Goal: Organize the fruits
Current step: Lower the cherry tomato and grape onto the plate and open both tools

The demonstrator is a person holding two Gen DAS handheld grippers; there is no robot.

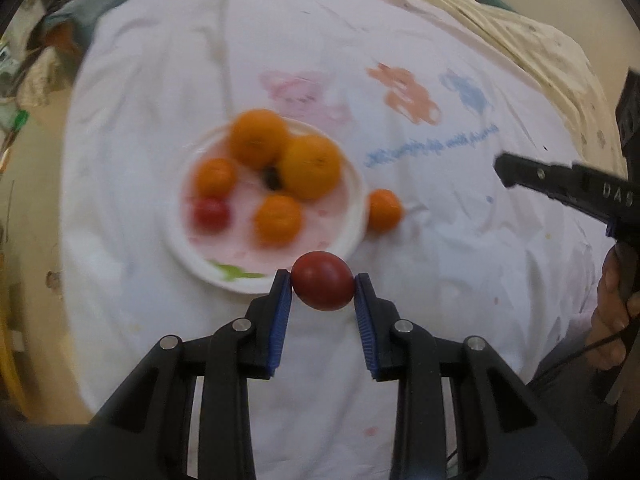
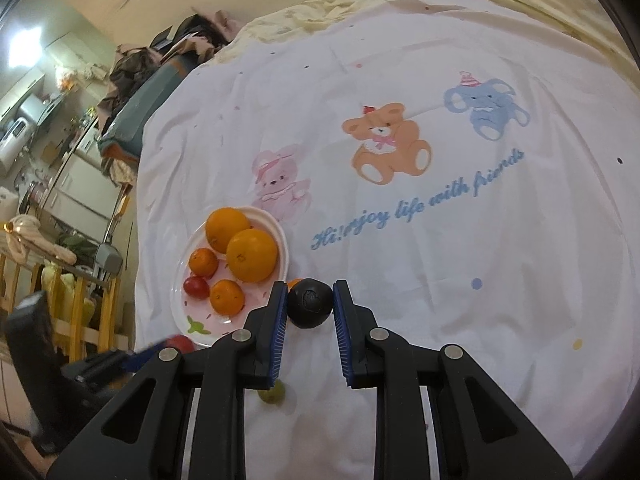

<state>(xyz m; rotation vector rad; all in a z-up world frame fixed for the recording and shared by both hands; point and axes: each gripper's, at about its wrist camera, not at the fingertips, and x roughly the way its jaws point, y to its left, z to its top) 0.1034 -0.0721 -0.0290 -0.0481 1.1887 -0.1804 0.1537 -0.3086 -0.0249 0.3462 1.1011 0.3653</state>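
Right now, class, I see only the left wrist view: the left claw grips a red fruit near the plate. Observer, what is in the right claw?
Observer: The right claw is shut on a black fruit.
Operator: Is any fruit off the plate that I miss?
Observer: A green fruit lies on the cloth, partly hidden behind that claw.
Operator: The blue print is a blur here.
Observer: The blue print reads "Hi! enjoy life with friends".
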